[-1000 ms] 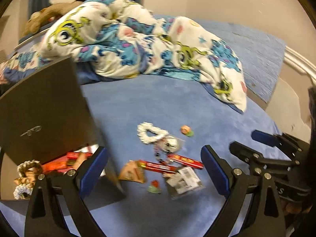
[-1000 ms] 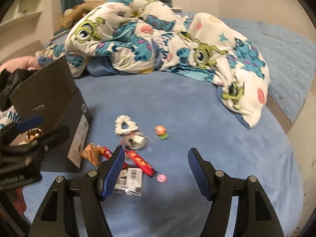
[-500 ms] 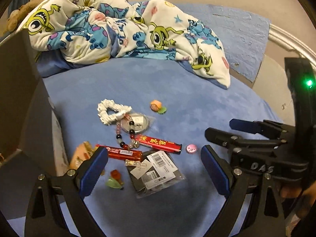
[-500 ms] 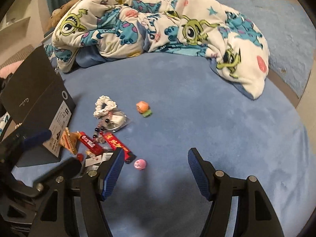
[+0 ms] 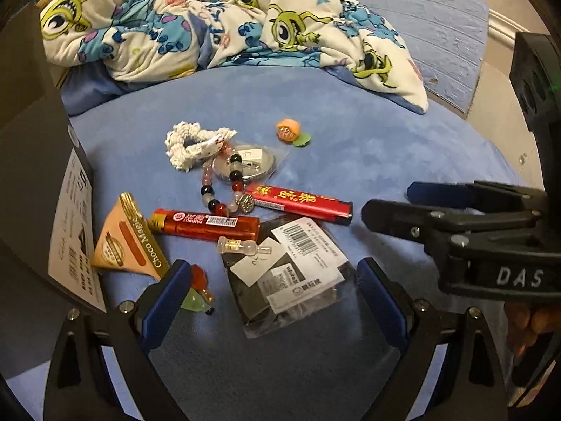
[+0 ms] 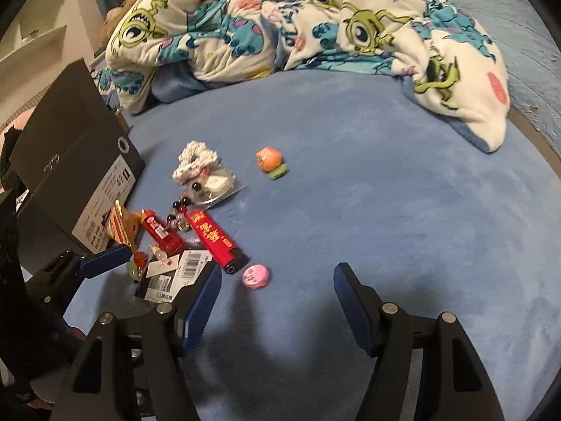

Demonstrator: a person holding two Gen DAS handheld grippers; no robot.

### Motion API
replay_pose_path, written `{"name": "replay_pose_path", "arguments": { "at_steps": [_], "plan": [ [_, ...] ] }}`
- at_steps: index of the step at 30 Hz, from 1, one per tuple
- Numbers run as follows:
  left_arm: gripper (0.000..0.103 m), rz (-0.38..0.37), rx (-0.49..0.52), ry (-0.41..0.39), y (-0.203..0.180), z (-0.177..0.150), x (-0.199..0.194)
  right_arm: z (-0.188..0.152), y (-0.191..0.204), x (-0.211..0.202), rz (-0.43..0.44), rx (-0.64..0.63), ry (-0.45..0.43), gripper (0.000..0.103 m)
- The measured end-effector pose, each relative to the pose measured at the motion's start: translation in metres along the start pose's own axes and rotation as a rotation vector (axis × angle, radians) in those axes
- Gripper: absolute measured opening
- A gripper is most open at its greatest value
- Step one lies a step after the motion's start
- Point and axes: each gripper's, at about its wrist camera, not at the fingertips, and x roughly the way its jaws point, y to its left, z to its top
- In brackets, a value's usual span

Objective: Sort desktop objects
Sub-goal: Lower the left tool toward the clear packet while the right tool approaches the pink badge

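Blue fleece bed cover (image 6: 368, 189) carries the clutter; ref landmark = black shoebox (image 6: 80, 161), far left in both views.

- Choco Music wedge pack (image 5: 126, 242) right against the box label side.
- 2 red lighters: translucent one (image 5: 207, 222) next to the wedge, opaque one w/ gold print (image 5: 301, 201) further from box, tilted.
- Bead bracelet (image 5: 224, 186) lies across both lighters & onto a bagged round badge (image 5: 245, 163); white crochet scrunchie (image 5: 193, 144) touches the badge bag on the box side.
- Clear bag w/ barcode labels (image 5: 291, 273) below the lighters, small glass vial (image 5: 242, 245) on its top edge.
- Red/green charm (image 5: 198, 291) near box's lower corner, partly behind left pad.
- Orange mini-fruit on green leaf (image 6: 271, 161) sits alone, well away from box.
- Pink round disc (image 6: 256, 275) just beside the opaque lighter's black end, away from box.

Left gripper (image 5: 270, 301): jaws apart, nothing clamped, barcode bag between the pads in view; contact w/ bag can't tell. Right gripper (image 6: 277, 308): jaws apart, empty, only bed cover btwn them, pink disc just ahead of the box-side pad. Monster-print blanket (image 6: 280, 24) bunched behind everything.
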Motion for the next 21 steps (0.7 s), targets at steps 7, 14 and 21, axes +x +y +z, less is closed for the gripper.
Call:
{"name": "replay_pose_path", "arguments": {
  "at_steps": [7, 14, 21],
  "plan": [
    [0.097, 0.002, -0.039, 0.013, 0.009, 0.001, 0.008, 0.0, 0.009, 0.011, 0.01, -0.014, -0.003, 0.068],
    [0.069, -0.036, -0.014, 0.013, 0.001, 0.0, 0.008, -0.002, 0.025, 0.021, -0.009, -0.09, 0.024, 0.034],
    [0.056, -0.041, -0.009, 0.001, -0.001, 0.002, 0.005, -0.002, 0.024, 0.019, -0.013, -0.091, 0.039, 0.017]
  ]
}}
